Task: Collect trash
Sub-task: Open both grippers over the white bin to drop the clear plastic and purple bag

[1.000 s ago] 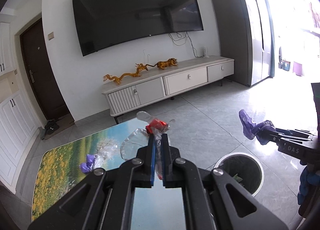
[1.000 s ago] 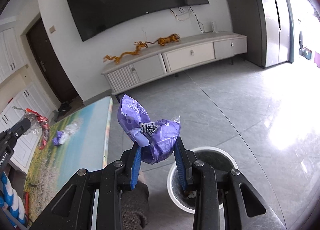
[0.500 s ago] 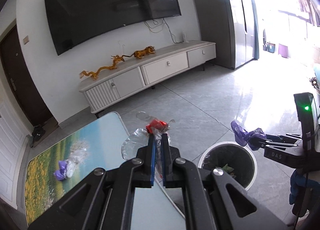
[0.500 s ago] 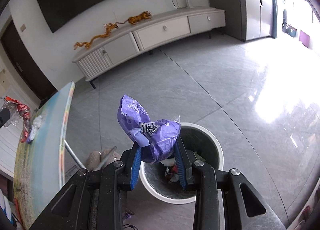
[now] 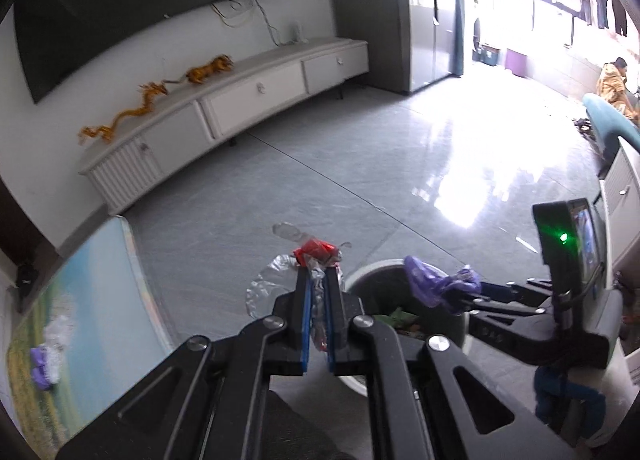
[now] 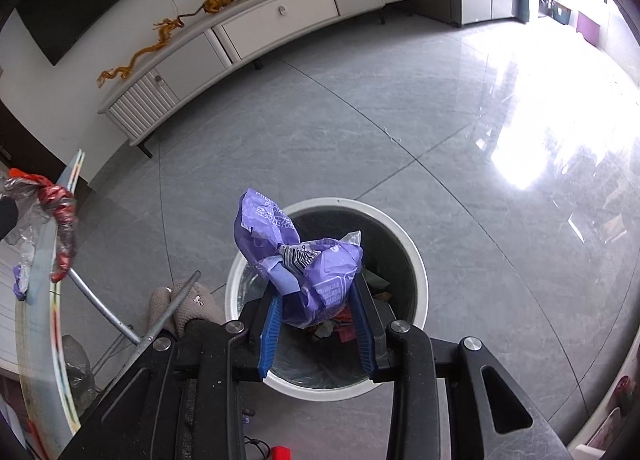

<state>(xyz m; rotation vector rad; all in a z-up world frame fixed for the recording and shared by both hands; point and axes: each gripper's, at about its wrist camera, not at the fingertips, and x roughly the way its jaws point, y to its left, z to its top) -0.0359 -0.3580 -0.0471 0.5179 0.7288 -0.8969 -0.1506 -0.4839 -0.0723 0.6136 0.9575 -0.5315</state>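
My right gripper (image 6: 316, 300) hangs over the white-rimmed trash bin (image 6: 416, 272) with a crumpled purple wrapper (image 6: 308, 268) between its blue pads. Its jaws are opening, and the wrapper still touches both pads. My left gripper (image 5: 318, 276) is shut on a clear plastic wrapper with a red part (image 5: 316, 250), just left of the bin (image 5: 354, 378). The left wrist view shows the right gripper (image 5: 460, 296) and its purple wrapper (image 5: 436, 284) above the bin's mouth. At the far left of the right wrist view, the clear and red wrapper (image 6: 56, 207) hangs beside the table edge.
A glass table with a landscape print (image 5: 80, 300) stands left of the bin, with a purple wrapper and clear plastic (image 5: 40, 364) on it. Its metal leg (image 6: 100, 300) and a person's slippered feet (image 6: 184, 304) are near the bin. A long white TV cabinet (image 6: 280, 15) lines the far wall.
Both grippers have come down and tilted toward the floor. The right one, with the purple wrapper, now hangs over the bin's mouth. The left one has swung off the table toward the bin.
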